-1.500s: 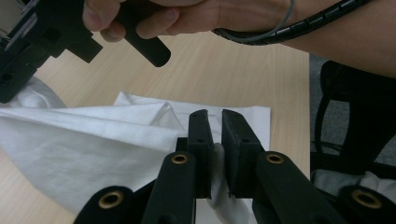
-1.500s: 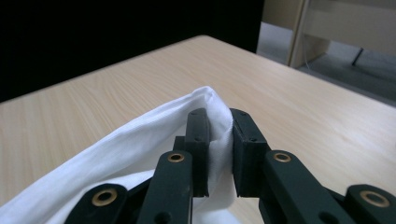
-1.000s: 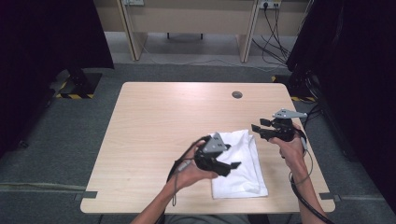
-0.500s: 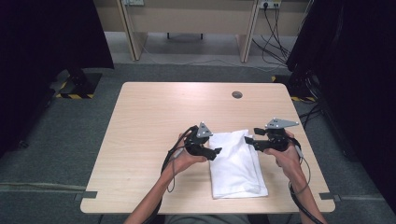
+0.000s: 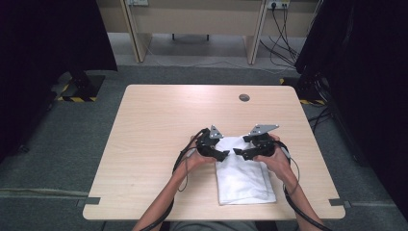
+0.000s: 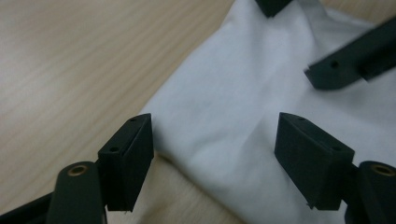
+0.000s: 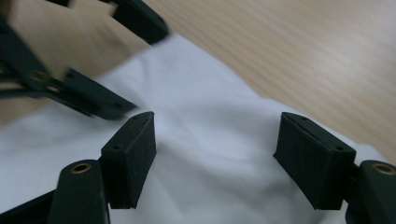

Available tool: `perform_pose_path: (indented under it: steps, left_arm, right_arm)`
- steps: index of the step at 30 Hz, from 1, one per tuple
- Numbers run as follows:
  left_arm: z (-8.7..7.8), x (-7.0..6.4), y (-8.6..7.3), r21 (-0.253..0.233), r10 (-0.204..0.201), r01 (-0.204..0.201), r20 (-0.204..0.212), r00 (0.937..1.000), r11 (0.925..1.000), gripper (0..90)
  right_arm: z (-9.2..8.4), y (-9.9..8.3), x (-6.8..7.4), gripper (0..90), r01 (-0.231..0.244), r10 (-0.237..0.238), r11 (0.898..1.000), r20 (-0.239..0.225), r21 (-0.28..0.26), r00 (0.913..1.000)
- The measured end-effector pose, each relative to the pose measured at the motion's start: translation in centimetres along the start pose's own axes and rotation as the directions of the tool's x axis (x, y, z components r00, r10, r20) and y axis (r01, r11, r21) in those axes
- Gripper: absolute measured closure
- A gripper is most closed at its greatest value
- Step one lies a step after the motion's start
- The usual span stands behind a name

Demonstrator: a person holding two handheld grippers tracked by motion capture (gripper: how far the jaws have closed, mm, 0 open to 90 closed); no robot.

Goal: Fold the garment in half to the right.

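A folded white cloth (image 5: 243, 178) lies on the wooden table (image 5: 163, 120), near its front right. My left gripper (image 5: 225, 155) hovers at the cloth's far left corner, tips pointing right. In the left gripper view its jaws (image 6: 215, 140) stand open over the cloth's edge (image 6: 243, 93); they have just been closing a little, with no fabric pinched. My right gripper (image 5: 237, 151) faces it from the right. Its jaws (image 7: 217, 140) have just been opening and stand open low over the cloth (image 7: 210, 107), gripping nothing. The two pairs of tips nearly meet.
A round cable hole (image 5: 244, 97) sits in the table's far right part. Bare wood lies left of and beyond the cloth. Desk legs and floor cables (image 5: 284, 19) stand behind the table, with dark curtains at both sides.
Both grippers have come down to the cloth's far end. The right one moved left and nearer, and the left shifted slightly up the cloth, so the tips now face each other closely.
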State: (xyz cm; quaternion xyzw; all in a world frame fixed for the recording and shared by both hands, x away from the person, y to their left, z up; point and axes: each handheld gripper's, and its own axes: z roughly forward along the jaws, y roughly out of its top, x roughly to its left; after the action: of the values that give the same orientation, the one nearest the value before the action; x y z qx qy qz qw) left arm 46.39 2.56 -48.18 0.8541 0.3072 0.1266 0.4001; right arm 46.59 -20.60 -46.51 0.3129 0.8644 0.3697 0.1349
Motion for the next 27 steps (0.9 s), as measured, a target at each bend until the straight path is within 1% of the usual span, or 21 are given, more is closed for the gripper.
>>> perform_pose_path:
  steps: [1, 2, 3, 5, 7, 8, 9, 11, 13, 14, 15, 16, 17, 18, 19, 21, 22, 23, 24, 26, 27]
  left_arm:
    - [-0.1, 0.2, -0.1, -0.009, -0.007, 0.007, 0.005, 1.0, 0.9999, 27.5]
    - [-0.1, 0.6, -0.3, -0.018, -0.011, 0.011, -0.001, 0.9999, 0.9998, 28.1]
    - [-0.2, 0.9, -0.3, -0.023, -0.018, 0.018, -0.006, 0.9998, 0.9996, 28.4]
    - [-0.2, 1.0, -0.3, -0.02, -0.022, 0.021, -0.008, 0.9997, 0.9996, 29.1]
    - [-0.2, 0.9, -0.4, -0.027, -0.017, 0.017, -0.013, 0.9998, 0.9995, 29.0]
    - [-0.2, 0.9, -0.4, -0.027, -0.017, 0.017, -0.011, 0.9998, 0.9995, 29.1]
    - [-0.3, 0.9, -0.4, -0.024, -0.017, 0.017, -0.011, 0.9998, 0.9996, 29.1]
    - [-0.5, 0.8, -0.4, -0.015, -0.013, 0.013, -0.025, 0.9996, 0.9998, 28.6]
    - [-0.7, 0.6, -0.5, -0.015, -0.001, 0.0, -0.042, 0.9991, 0.9999, 23.9]
    - [-1.0, 0.2, -0.6, -0.01, -0.024, 0.023, -0.046, 0.9987, 0.9997, 22.1]
    - [-1.3, -0.1, -0.7, -0.016, -0.031, 0.031, -0.045, 0.9985, 0.9994, 21.0]
    - [-1.8, -0.3, -0.8, -0.036, 0.001, -0.002, -0.041, 0.9992, 0.9994, 19.8]
    - [-1.8, -0.3, -0.8, -0.036, 0.001, -0.002, -0.041, 0.9992, 0.9994, 18.7]
    - [-2.8, -1.3, -1.1, -0.079, 0.017, -0.019, -0.023, 0.9996, 0.9967, 18.1]
    - [-3.1, -1.7, -1.3, -0.093, 0.025, -0.026, -0.017, 0.9995, 0.9953, 17.4]
    - [-3.8, -3.1, -2.0, -0.101, 0.052, -0.051, 0.01, 0.9986, 0.9935, 16.8]
    - [-3.8, -3.1, -2.0, -0.101, 0.052, -0.051, 0.01, 0.9986, 0.9935, 16.8]
    - [-3.9, -4.4, -2.9, -0.082, 0.108, -0.105, 0.032, 0.9936, 0.9911, 16.7]
    - [-3.9, -4.8, -3.1, -0.074, 0.123, -0.12, 0.04, 0.9916, 0.99, 16.8]
    - [-3.9, -5.6, -3.7, -0.058, 0.148, -0.145, 0.044, 0.9881, 0.9877, 16.7]
    - [-3.9, -5.6, -3.7, -0.058, 0.148, -0.145, 0.044, 0.9881, 0.9877, 16.8]
  right_arm:
    - [0.4, -0.6, -0.9, 31.7, -0.038, 0.037, 0.999, 0.014, 0.015, 0.9992]
    - [0.3, -1.0, -1.3, 34.8, -0.057, 0.057, 0.998, 0.01, -0.013, 0.9983]
    - [0.0, -1.2, -1.9, 36.1, -0.099, 0.099, 0.995, 0.001, -0.026, 0.9951]
    - [-0.6, -1.3, -2.3, 35.4, -0.117, 0.117, 0.993, 0.01, -0.009, 0.9931]
    - [-1.1, -1.1, -2.4, 25.5, -0.114, 0.112, 0.993, 0.059, 0.026, 0.9919]
    - [-1.4, -1.0, -2.5, 23.6, -0.106, 0.099, 0.993, 0.128, 0.049, 0.9868]
    - [-1.8, -1.1, -2.6, 24.6, -0.115, 0.109, 0.993, 0.143, 0.035, 0.9838]
    - [-2.1, -1.2, -2.7, 25.2, -0.13, 0.131, 0.991, 0.094, -0.016, 0.9868]
    - [-1.8, -1.5, -2.4, 25.4, -0.1, 0.101, 0.995, 0.051, -0.018, 0.9936]
    - [-1.4, -1.8, -2.3, 25.0, -0.088, 0.088, 0.996, 0.05, 0.012, 0.9949]
    - [-0.9, -2.3, -2.5, 24.0, -0.108, 0.107, 0.994, 0.055, 0.015, 0.9928]
    - [-1.0, -2.4, -2.7, 25.6, -0.128, 0.128, 0.992, 0.053, -0.004, 0.9903]
    - [-1.2, -2.4, -2.8, 24.3, -0.147, 0.146, 0.989, 0.08, 0.007, 0.9861]
    - [-1.4, -2.3, -2.7, 21.7, -0.149, 0.146, 0.989, 0.107, 0.014, 0.9834]
    - [-1.7, -2.3, -2.5, 20.1, -0.148, 0.146, 0.989, 0.12, 0.004, 0.982]
    - [-2.4, -2.2, -2.0, 20.3, -0.149, 0.153, 0.988, 0.106, -0.045, 0.9826]
    - [-2.8, -2.2, -1.4, 20.1, -0.123, 0.128, 0.99, 0.096, -0.063, 0.987]
    - [-2.9, -2.2, -1.0, 20.1, -0.097, 0.103, 0.993, 0.093, -0.06, 0.9904]
    - [-3.0, -2.4, -0.3, 20.1, -0.061, 0.064, 0.997, 0.084, -0.037, 0.9945]
    - [-2.5, -3.1, 0.4, 19.7, -0.011, 0.009, 1.0, 0.088, 0.021, 0.9961]
    - [-2.5, -3.1, 0.4, 19.7, -0.011, 0.009, 1.0, 0.088, 0.021, 0.9961]
